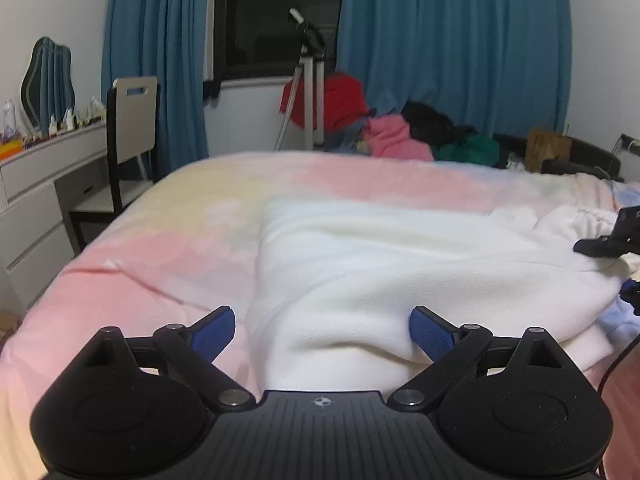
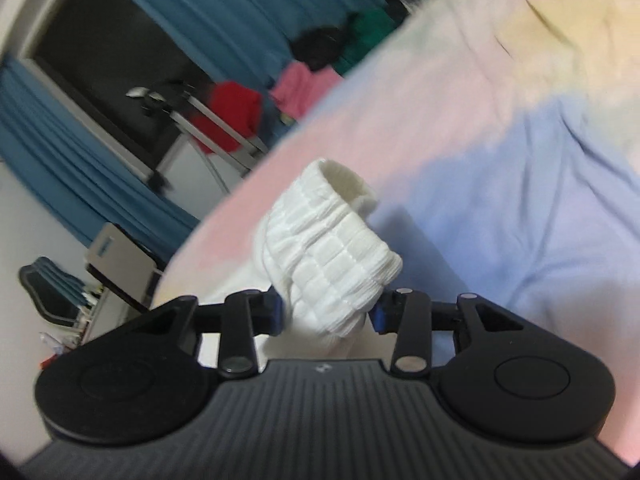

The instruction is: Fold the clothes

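A white fleece garment (image 1: 400,264) lies spread on the pastel bed cover (image 1: 160,248). My left gripper (image 1: 322,330) is open, its blue pads (image 1: 430,334) on either side of the garment's near edge, which bulges up between them. My right gripper (image 2: 330,312) is shut on the garment's ribbed white cuff (image 2: 332,240) and holds it lifted above the bed cover (image 2: 500,200). The right gripper also shows at the right edge of the left wrist view (image 1: 612,240).
A white desk (image 1: 36,200) and a chair (image 1: 128,140) stand left of the bed. A pile of red, pink, black and green clothes (image 1: 396,132) lies behind the bed under blue curtains (image 1: 452,40). A tripod (image 1: 308,80) stands by the window.
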